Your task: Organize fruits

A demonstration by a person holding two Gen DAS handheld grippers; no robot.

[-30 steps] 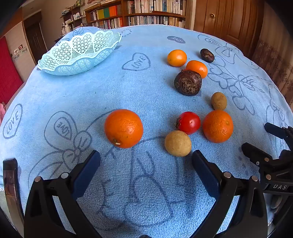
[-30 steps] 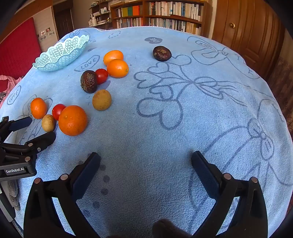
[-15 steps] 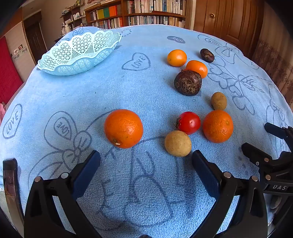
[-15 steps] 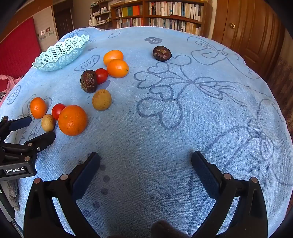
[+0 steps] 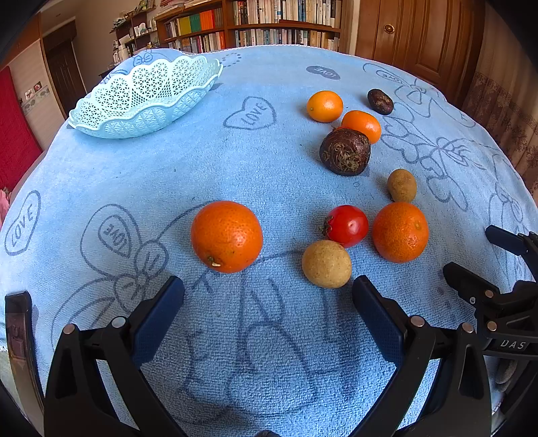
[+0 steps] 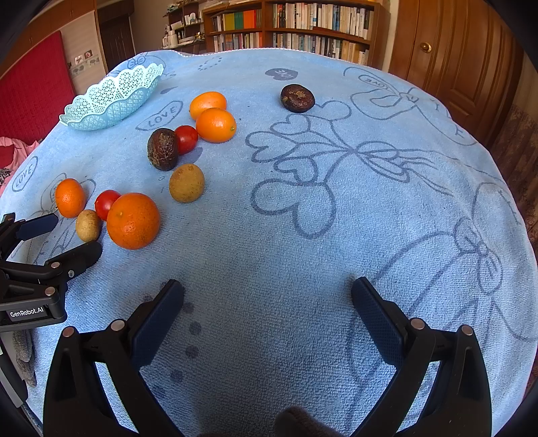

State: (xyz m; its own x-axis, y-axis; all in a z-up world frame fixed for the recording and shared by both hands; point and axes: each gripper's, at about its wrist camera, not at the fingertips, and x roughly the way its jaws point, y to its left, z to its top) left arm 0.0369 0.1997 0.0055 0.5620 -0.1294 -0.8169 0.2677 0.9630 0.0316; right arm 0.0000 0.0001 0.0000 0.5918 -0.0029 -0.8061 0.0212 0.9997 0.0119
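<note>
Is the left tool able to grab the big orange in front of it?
Probably yes. The left tool is open, and the big orange sits just ahead of it on the blue cloth, with nothing between them.

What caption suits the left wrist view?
Open left gripper facing an orange on a blue towel; lattice basket beyond.

Under me a blue towel cloth [image 5: 269, 174] printed with hearts, bows and LOVE, beyond its far edge a wooden bookcase [image 6: 292, 30] packed with books, far right a brown panelled door [image 6: 447, 57] with a brass knob, far left a red panel [image 6: 30, 101]
</note>
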